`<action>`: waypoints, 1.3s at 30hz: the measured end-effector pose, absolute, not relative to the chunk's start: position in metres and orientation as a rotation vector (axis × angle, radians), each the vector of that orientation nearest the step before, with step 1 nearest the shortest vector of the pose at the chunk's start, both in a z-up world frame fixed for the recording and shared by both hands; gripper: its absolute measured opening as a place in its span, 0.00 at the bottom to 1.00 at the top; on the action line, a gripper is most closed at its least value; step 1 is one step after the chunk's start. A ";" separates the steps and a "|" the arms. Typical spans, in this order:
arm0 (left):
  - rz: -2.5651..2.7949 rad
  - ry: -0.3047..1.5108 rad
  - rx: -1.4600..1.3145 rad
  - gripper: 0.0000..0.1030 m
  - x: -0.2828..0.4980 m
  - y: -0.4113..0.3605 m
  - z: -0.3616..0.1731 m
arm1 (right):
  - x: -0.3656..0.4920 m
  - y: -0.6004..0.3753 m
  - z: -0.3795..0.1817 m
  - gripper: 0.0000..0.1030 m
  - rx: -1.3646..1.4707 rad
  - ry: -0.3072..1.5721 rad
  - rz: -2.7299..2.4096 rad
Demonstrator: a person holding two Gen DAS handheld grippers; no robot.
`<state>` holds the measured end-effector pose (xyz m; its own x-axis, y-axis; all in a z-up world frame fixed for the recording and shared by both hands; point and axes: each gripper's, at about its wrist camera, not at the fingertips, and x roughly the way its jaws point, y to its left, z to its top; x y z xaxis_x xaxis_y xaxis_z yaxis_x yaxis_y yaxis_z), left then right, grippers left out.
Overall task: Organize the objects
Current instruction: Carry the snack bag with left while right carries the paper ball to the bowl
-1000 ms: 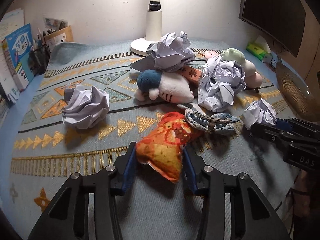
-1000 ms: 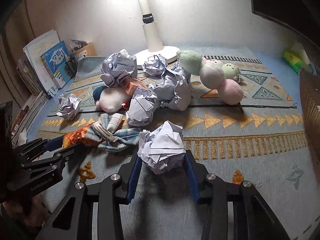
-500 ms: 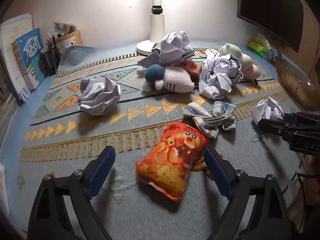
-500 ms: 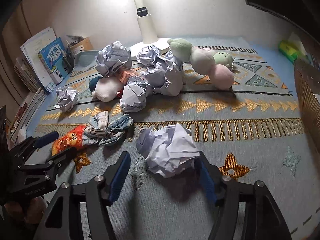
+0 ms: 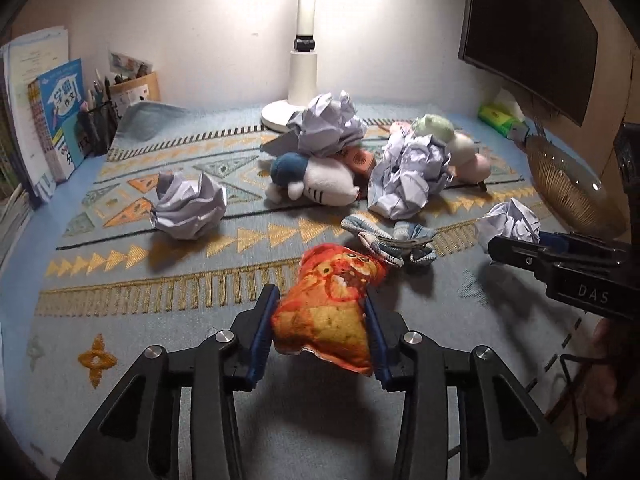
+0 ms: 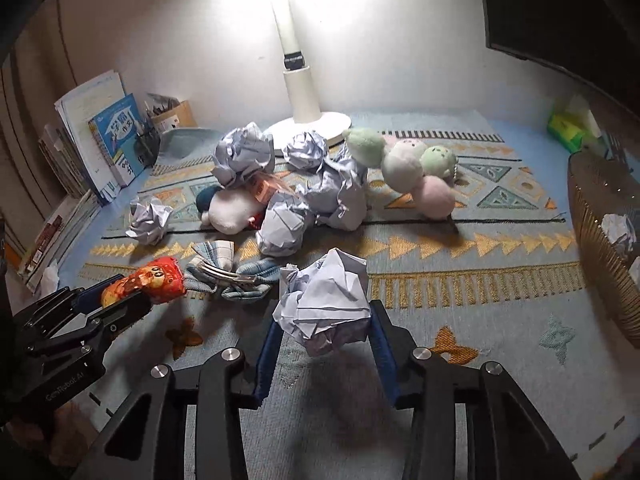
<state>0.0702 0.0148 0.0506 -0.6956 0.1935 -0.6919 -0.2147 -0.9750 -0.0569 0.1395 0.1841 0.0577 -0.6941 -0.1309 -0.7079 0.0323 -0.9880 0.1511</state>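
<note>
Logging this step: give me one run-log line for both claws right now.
left claw: shut on snack bag | right claw: closing on paper ball | rest of pile: on mat

matt woven rug (image 5: 168, 280), crumpled paper ball (image 6: 326, 300), glossy snack bag (image 5: 326, 312)

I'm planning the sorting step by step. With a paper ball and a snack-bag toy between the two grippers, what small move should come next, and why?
Probably carry the crumpled paper ball, which the right gripper is closing on, right toward the wire basket, which already holds crumpled paper. The left gripper is shut on the orange snack-bag toy, so that can wait.
</note>
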 end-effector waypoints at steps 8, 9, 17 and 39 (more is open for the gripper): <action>2.700 0.036 -0.953 0.37 0.076 0.043 0.089 | 0.156 0.218 0.081 0.40 1.109 -0.303 -2.864; 2.687 0.041 -0.942 0.37 0.075 0.049 0.092 | 0.159 0.226 0.083 0.40 1.098 -0.375 -2.833; 2.562 0.065 -0.859 0.37 0.055 0.123 0.115 | 0.193 0.295 0.121 0.40 0.957 -0.584 -2.958; 2.211 0.065 -0.814 0.37 0.006 0.363 0.112 | 0.224 0.465 0.114 0.40 1.132 -0.887 -3.315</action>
<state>0.0061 0.3633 0.1118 -0.5039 0.6468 -0.5724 -0.6793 -0.7061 -0.1999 0.2237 0.4653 0.1136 -0.7050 0.2720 -0.6550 -0.5626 -0.7768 0.2830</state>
